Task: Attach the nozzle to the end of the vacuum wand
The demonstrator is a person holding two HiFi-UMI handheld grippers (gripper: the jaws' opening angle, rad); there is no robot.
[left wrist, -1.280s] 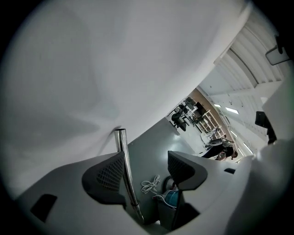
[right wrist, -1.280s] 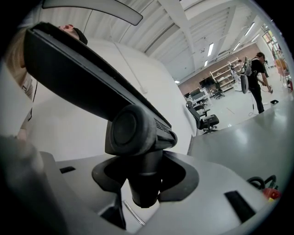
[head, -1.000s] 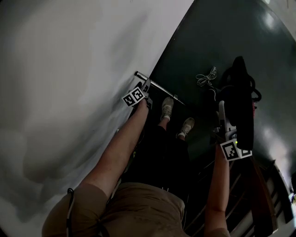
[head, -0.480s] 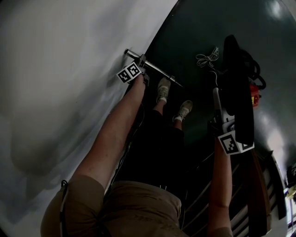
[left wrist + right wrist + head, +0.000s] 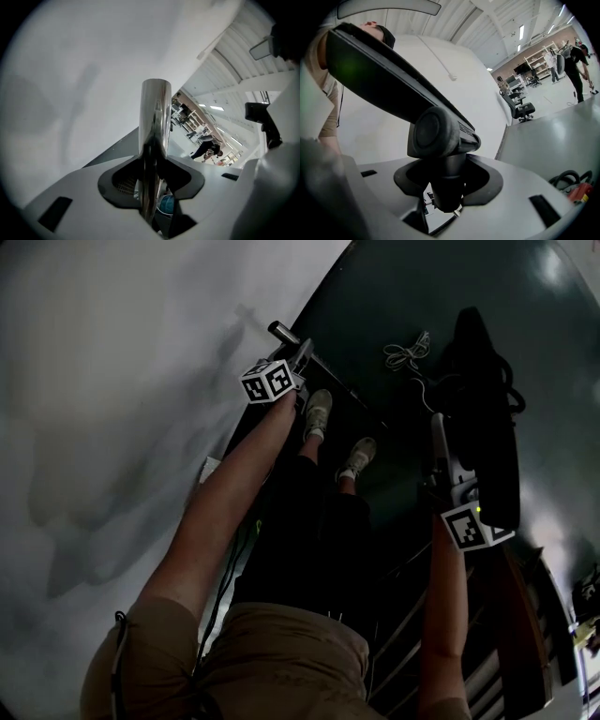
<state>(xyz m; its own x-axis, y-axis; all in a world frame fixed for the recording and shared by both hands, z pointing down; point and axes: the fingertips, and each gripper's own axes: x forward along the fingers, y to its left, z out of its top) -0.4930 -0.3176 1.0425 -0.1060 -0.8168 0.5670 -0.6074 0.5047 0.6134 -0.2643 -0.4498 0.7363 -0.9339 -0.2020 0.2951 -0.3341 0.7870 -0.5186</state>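
Note:
A chrome vacuum wand runs slantwise along the foot of the white wall, its open upper end pointing past my left gripper. That tube sits in the notch between the left gripper's jaws, which are closing on it and grip it. At the right, my right gripper is shut on the round neck of a long black floor nozzle. In the right gripper view the nozzle's flat head slants up to the left above the right gripper. Wand and nozzle are well apart.
A white wall fills the left; the dark floor lies to its right. A coiled light cable lies on the floor by the nozzle. The person's shoes stand below the wand. A red part and black hose lie low right.
My left gripper has closed round the wand and carried its end upward and farther along the wall. The right gripper with the nozzle has shifted only a little.

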